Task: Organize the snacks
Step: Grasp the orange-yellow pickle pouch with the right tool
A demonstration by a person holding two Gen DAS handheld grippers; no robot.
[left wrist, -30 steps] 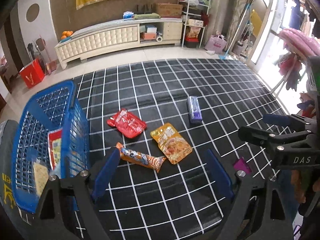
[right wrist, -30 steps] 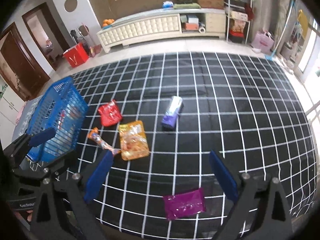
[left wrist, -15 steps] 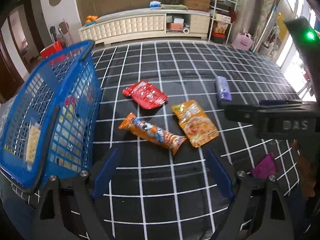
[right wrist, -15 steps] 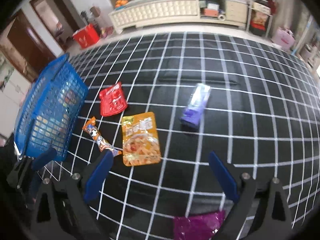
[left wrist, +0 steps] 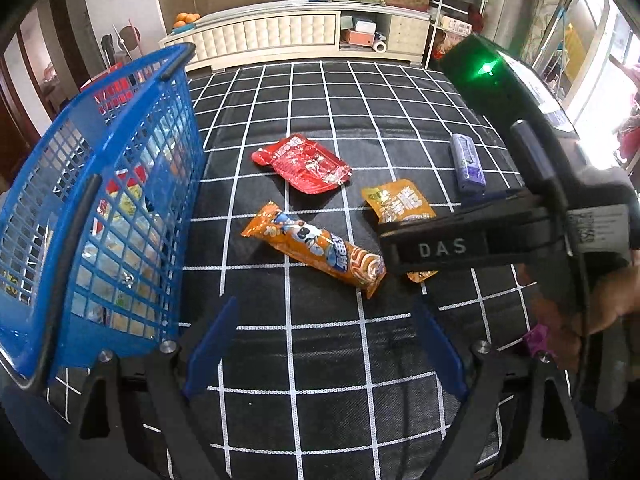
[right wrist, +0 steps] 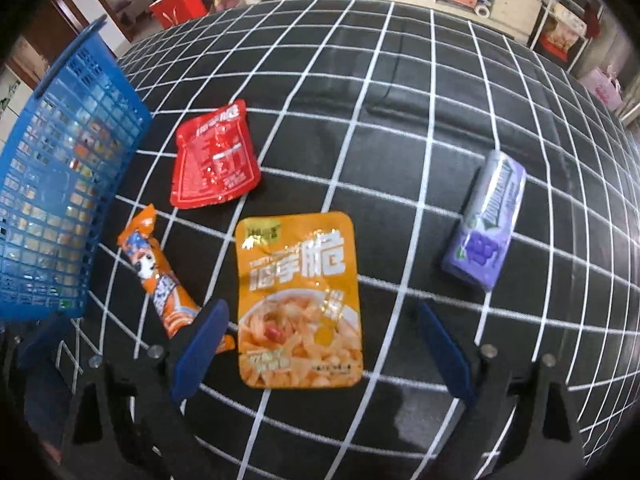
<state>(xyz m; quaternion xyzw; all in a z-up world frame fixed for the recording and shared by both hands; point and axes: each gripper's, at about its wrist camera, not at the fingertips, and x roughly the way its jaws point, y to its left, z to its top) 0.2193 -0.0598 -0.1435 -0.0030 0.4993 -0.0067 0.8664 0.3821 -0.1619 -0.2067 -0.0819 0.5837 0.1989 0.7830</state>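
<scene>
Snacks are seen spread over the black grid-lined cloth [right wrist: 400, 80] — four packets in the right wrist view. A yellow pouch [right wrist: 298, 300] is framed at six o'clock, low and centre, its lower half lying between the blue fingers of the right gripper [right wrist: 320, 344]. Those fingers are held wide apart, one on each side of the pouch, and nothing is clamped; whether the pads touch the pouch or the cloth cannot be told. A long orange wrapper [right wrist: 160, 276] is found at eight o'clock, just beside the pouch, its lower end hidden behind the left-hand finger. A red packet [right wrist: 214, 160] lies at ten o'clock, near both. A purple pack [right wrist: 486, 226] sits at three o'clock, well apart from the others.

A blue basket [left wrist: 120, 184] is shown at nine o'clock in the left wrist view, standing on the cloth with packets visible through its mesh. The left gripper [left wrist: 320, 348] is held spread wide over bare cloth at six o'clock — nothing is between its fingers. The long orange wrapper is placed just beyond them, toward twelve o'clock. The right gripper's black body crosses at three o'clock, covering part of the yellow pouch, and a hand [left wrist: 612, 296] is glimpsed on it at four o'clock.
</scene>
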